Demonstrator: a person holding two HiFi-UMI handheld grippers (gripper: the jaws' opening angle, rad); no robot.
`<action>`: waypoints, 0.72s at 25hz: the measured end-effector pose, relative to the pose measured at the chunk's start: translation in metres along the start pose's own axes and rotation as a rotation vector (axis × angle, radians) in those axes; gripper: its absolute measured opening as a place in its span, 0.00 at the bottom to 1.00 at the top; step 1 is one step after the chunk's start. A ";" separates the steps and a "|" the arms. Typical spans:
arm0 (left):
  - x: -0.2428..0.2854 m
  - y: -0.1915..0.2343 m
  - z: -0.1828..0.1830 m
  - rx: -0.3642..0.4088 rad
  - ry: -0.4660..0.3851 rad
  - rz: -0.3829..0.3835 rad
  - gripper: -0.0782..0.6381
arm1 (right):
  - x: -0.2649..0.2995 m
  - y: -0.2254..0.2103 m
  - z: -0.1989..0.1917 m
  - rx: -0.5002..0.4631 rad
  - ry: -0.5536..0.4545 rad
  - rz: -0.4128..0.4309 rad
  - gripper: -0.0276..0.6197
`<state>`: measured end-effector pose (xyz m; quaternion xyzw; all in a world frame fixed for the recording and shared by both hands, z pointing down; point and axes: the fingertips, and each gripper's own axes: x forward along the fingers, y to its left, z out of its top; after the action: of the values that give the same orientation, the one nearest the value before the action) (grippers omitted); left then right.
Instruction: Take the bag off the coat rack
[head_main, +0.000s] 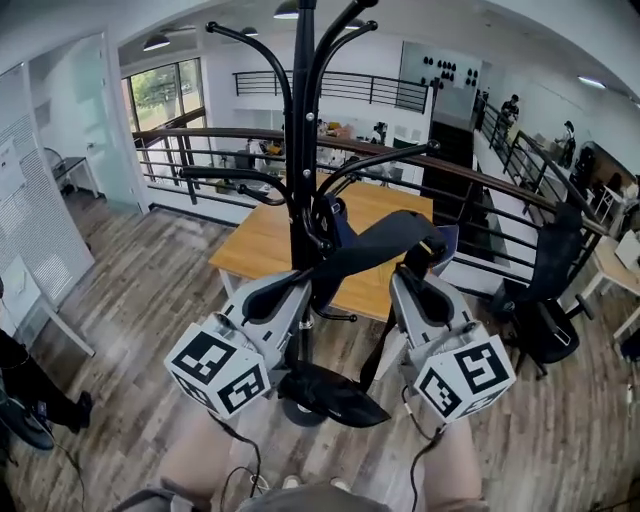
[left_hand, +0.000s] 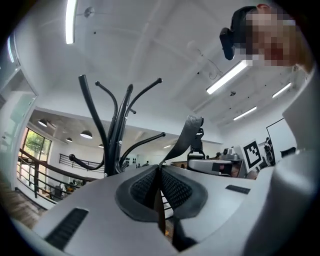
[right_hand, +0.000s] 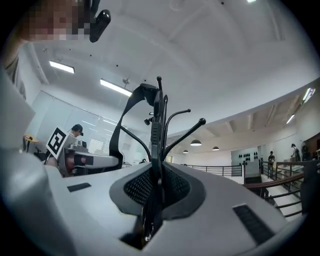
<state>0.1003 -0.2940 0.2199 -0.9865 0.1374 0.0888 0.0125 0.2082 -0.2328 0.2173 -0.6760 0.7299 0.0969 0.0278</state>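
Black bag (head_main: 335, 396) dangling by strap (head_main: 385, 240), beside coat rack (head_main: 303, 150)

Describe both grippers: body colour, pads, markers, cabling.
The left gripper and right gripper match: light grey moulded bodies tapering toward the jaws, black textured pads set in dark surrounds, a white cube with black square markers at each rear, and a thin black cable trailing below each.

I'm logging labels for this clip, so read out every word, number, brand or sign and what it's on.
No readable words, numbers or brands anywhere.
Black-and-white square markers on the left white cube and right white cube: patterns, no letters.
Black shapes on the far white wall: too small to read.
Black bag strap: no print visible.
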 end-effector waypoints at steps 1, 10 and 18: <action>0.002 -0.006 0.003 -0.006 -0.010 -0.018 0.13 | -0.009 -0.002 0.005 -0.010 -0.003 -0.013 0.12; 0.025 -0.069 -0.004 -0.030 0.013 -0.169 0.13 | -0.078 -0.015 0.013 0.007 0.028 -0.103 0.12; 0.051 -0.128 -0.043 -0.087 0.063 -0.349 0.13 | -0.147 -0.044 -0.009 0.035 0.093 -0.255 0.12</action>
<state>0.1912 -0.1869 0.2535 -0.9972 -0.0396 0.0603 -0.0192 0.2651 -0.0932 0.2463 -0.7665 0.6402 0.0484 0.0179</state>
